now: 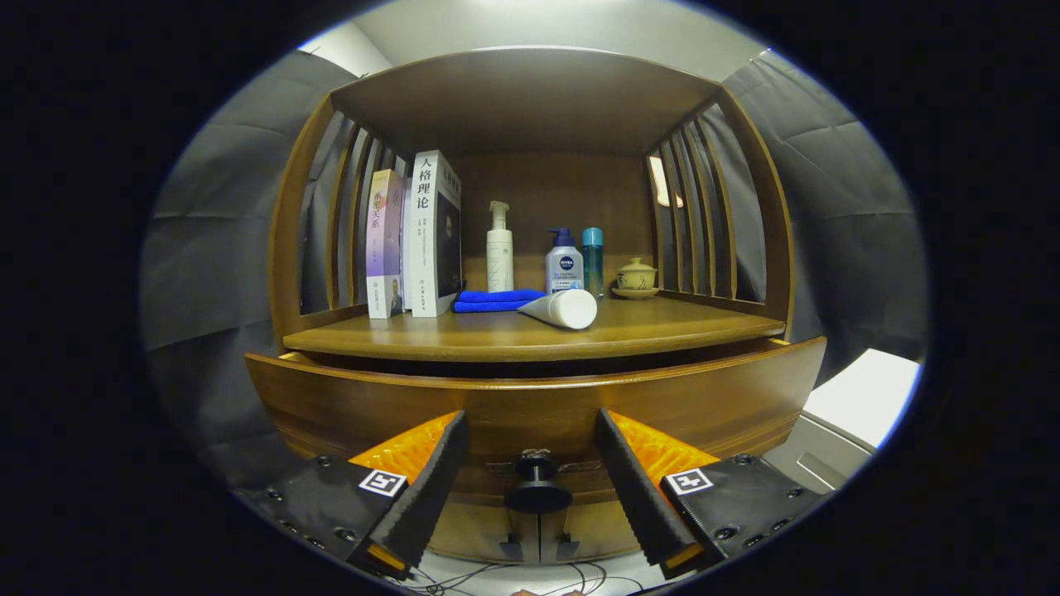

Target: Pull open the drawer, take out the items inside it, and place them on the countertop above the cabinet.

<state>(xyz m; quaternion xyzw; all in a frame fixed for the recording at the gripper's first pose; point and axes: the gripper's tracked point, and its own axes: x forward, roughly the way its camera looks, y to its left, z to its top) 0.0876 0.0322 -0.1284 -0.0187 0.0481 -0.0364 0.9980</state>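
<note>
Gripper (534,434) spread wide before the curved brown wooden drawer (530,406), gripping nothing.

The drawer stands slightly pulled out beneath the wooden counter (464,338); its small black round knob (537,482) sits between the fingers, untouched. On the counter: a white tube (563,308) lying on its side, a folded blue cloth (495,300), upright books (414,240), three bottles behind.

Two books (414,240), three bottles (499,248), one tube (563,308), one cloth (495,300), one teacup (636,276).
</note>
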